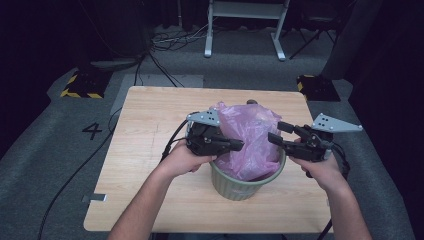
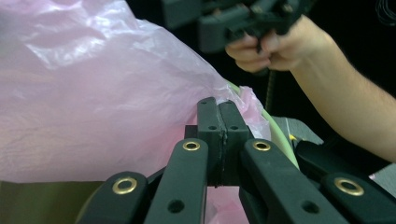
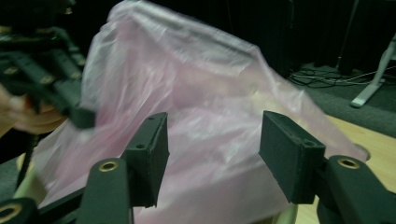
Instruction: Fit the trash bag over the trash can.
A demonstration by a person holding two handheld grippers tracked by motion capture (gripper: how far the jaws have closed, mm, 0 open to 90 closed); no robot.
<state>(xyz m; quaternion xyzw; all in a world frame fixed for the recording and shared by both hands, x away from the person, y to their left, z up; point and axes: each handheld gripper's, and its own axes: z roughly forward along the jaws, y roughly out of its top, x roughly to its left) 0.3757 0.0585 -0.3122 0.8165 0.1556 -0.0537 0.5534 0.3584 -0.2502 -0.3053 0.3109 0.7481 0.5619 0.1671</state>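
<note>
Work in hand: fitting a pink plastic bag (image 1: 250, 137) as a liner into a green ribbed bin (image 1: 240, 186). The bin stands on the wooden tabletop (image 1: 145, 150), toward the near edge and right of centre.

Position of the bag: its lower part sits inside the bin; the rest billows up loose above the rim, highest toward the far side. The film is thin, translucent and heavily creased, with no fixed shape.

Left gripper (image 2: 222, 120): jaws clenched together on a fold of the bag film right at the bin's rim, on the bin's left side. In the left gripper view the pink film is pinched between the pads, with the pale green rim just behind it.

Right gripper (image 3: 215, 144): jaws released and standing apart, with nothing pressed between them. In the right gripper view the bag lies straight ahead of the fingers (image 3: 150, 154), close but not gripped. In the high view this gripper (image 1: 275, 138) hangs at the bin's right side, pointing inward toward the bag.

Governing relation: the loose film lies directly in front of the open right jaws, just above the right rim. Judgement: the right hand is best placed to take the next hold there, opposite the left grip, so the bag mouth can be spread over the rim.
</note>
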